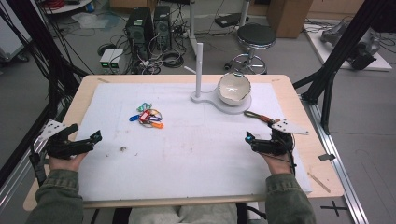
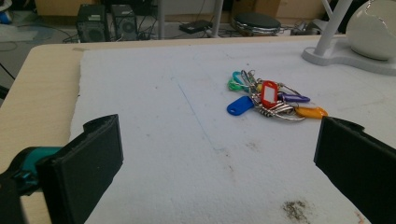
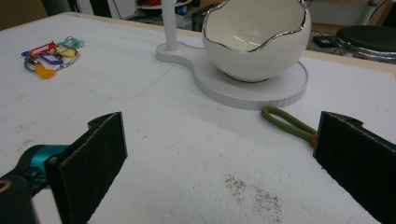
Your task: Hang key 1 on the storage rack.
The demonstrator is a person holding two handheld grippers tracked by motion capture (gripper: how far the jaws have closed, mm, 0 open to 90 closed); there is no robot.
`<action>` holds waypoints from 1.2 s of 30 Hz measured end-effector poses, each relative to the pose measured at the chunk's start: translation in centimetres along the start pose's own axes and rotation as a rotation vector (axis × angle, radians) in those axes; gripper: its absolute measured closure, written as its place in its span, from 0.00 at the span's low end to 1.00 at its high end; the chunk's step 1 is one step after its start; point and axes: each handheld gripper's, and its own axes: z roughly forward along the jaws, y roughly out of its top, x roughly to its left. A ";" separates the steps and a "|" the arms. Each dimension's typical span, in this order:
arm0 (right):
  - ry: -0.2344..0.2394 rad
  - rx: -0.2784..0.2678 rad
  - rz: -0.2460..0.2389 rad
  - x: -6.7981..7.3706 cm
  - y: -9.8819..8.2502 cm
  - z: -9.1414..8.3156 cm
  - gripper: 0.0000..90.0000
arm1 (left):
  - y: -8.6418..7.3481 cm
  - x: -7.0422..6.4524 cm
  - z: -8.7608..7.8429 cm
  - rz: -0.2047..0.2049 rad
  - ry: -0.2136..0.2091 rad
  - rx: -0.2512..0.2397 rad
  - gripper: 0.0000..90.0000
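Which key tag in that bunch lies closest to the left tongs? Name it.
The blue tag. It sticks out of the key bunch on the side facing the left tongs, while the orange tag and the purple tag point away.

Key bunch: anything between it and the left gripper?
No. Bare white mat between the left gripper and the key bunch, per the left gripper view.

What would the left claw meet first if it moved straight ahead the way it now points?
Probably the bunch of keys. The left claw stands open over bare white mat, with the keys ahead between its jaws, slightly to the right. Depth is hard to judge.
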 end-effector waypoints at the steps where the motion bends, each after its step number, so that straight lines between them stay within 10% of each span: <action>1: 0.000 0.001 -0.001 0.0 0.0 0.0 0.02 | 0.0 0.0 0.0 -0.002 0.000 0.000 0.02; 36: 0.006 0.096 -0.021 -0.6 1.9 2.2 0.02 | -0.1 -0.1 0.3 0.000 -0.005 0.009 0.02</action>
